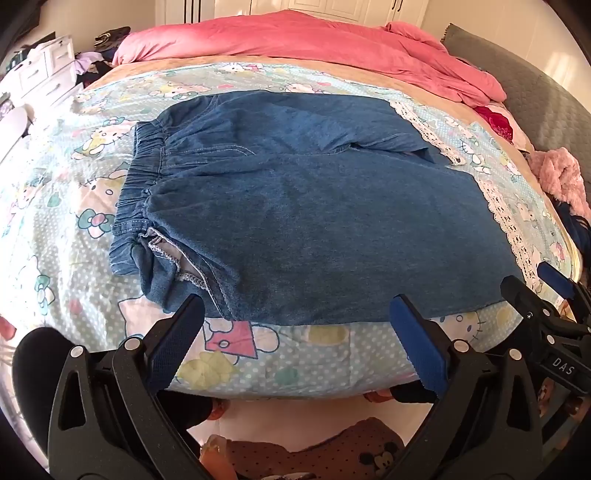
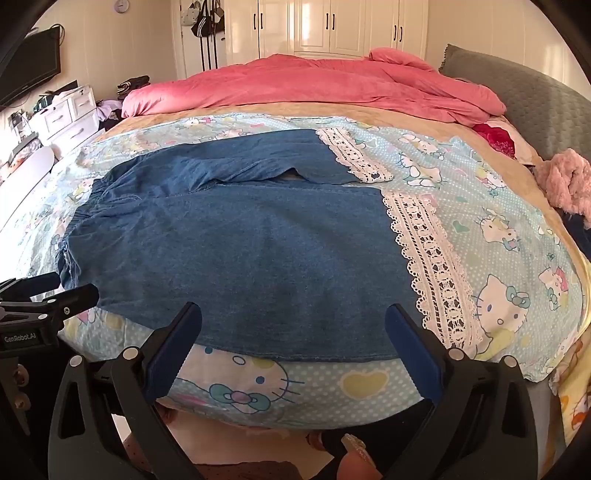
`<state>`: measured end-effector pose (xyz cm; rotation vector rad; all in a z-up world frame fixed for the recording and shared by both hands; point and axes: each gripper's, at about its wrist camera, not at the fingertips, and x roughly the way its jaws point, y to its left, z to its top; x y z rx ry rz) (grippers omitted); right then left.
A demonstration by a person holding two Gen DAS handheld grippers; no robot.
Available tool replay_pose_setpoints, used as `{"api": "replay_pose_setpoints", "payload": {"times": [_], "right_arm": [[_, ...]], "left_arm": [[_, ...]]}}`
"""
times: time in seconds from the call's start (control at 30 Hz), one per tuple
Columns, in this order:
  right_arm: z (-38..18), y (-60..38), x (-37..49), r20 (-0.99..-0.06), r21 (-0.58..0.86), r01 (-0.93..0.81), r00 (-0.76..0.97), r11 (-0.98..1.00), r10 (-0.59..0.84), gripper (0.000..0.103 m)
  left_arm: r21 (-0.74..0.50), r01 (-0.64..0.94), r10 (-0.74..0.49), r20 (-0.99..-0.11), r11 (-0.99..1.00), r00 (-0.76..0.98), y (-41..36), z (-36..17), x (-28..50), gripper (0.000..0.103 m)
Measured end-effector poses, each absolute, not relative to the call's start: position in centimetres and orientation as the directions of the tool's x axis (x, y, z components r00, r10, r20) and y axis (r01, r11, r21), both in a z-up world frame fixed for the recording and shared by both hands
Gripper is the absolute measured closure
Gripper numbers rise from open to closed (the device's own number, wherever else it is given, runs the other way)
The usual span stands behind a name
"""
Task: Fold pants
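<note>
Both wrist views look down, close over the same pants (image 1: 314, 221)

bed (image 2: 258, 110) under cartoon sheet (image 2: 498, 206), denim pants (image 2: 240, 251), pink duvet (image 2: 314, 85)

The pants (image 1: 303, 206) lay spread flat on a sheet (image 1: 55, 258) that covered the near part of the bed (image 2: 258, 110), waistband (image 1: 140, 184) to the left and lace-edged leg ends (image 2: 428, 266) to the right. One leg lay behind the other, their inner edges touching for most of their length. A bunched duvet (image 2: 314, 85) lay across the bed behind the pants, well apart from them. A pillow (image 2: 524, 92) sat at the far right, with a fluffy cloth (image 2: 565, 181) before it at the bed's right edge. Drawers (image 2: 62, 114) stood left of the bed, wardrobes (image 2: 325, 29) behind it. The left gripper (image 1: 297, 306) hung just before the pants' near edge towards the waistband, the right gripper (image 2: 293, 314) to its right nearer the leg ends, jaws spread wide.
</note>
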<state>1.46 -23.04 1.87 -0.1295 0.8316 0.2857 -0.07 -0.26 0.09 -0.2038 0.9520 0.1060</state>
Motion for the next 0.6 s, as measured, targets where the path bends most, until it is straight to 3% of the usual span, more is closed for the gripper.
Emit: {"api": "replay_pose_setpoints", "payload": {"times": [0.6], "right_arm": [[1.79,-23.06,1.59,-0.743,-0.001,-0.3,0.638,0.954,0.2,0.004]], "left_arm": [[-0.129,-0.177,-0.004,-0.818,0.976,0.576,-0.16,-0.2,-0.01,0.009]]}}
